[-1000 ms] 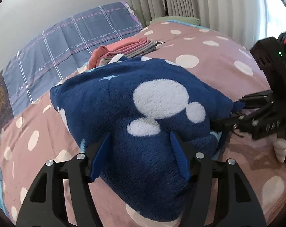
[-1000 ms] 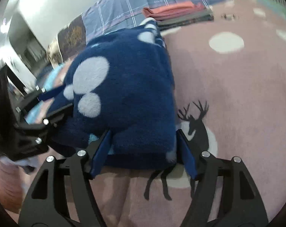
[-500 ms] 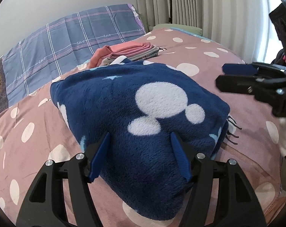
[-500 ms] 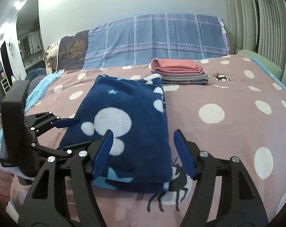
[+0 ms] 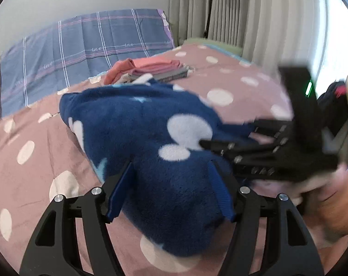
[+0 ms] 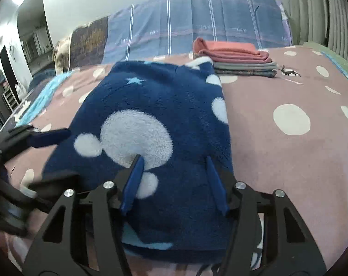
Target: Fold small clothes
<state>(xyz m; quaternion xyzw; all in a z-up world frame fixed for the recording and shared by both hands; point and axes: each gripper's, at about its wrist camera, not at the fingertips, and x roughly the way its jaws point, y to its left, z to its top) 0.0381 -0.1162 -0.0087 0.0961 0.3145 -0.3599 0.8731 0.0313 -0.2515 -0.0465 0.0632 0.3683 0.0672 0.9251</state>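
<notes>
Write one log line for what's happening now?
blue fleece: folded on bed | left gripper: open | right gripper: open | folded pile: behind

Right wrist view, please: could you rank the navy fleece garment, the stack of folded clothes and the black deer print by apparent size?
1. Navy fleece garment, though nearness inflates it.
2. Stack of folded clothes.
3. Black deer print.

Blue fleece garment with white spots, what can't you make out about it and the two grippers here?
- Blue fleece garment: near edge hidden behind right gripper, right wrist view.
- Right gripper in left wrist view: motion-blurred, fingertips unclear.
- Left gripper: whether it touches the fleece is unclear.
- Folded clothes stack: item count too small.
</notes>
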